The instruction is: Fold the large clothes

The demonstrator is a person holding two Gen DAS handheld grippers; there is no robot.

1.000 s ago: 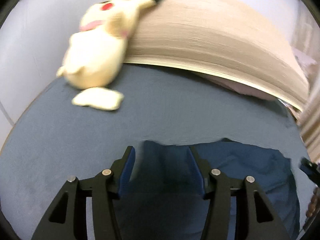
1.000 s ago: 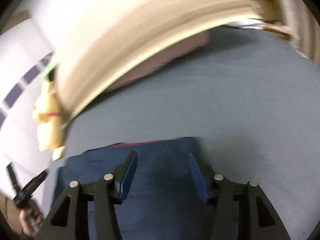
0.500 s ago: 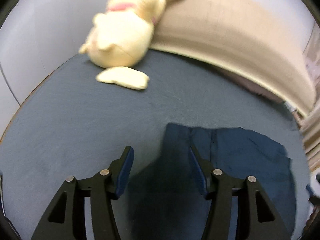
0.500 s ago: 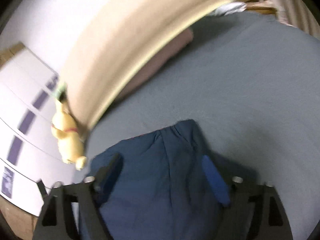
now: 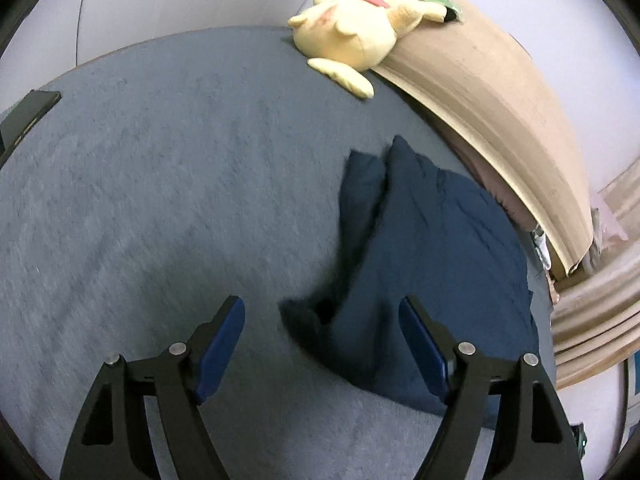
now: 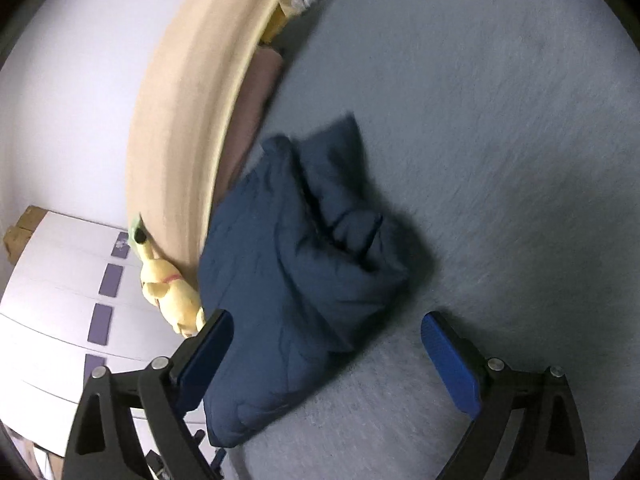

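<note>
A bed with a blue-grey cover

I see the bed [image 5: 168, 184] spread wide and soft. A dark blue garment [image 5: 432, 264] lies bunched on it, close to the tan headboard [image 5: 492, 92]. A yellow plush toy [image 5: 352, 36] rests at the corner, leaning on that headboard. A flat black thing [image 5: 28, 110] lies at the far left edge.

A yellow plush toy [image 5: 352, 36] leans against the tan headboard [image 5: 492, 108] on the grey-blue bedspread [image 5: 160, 184].
</note>
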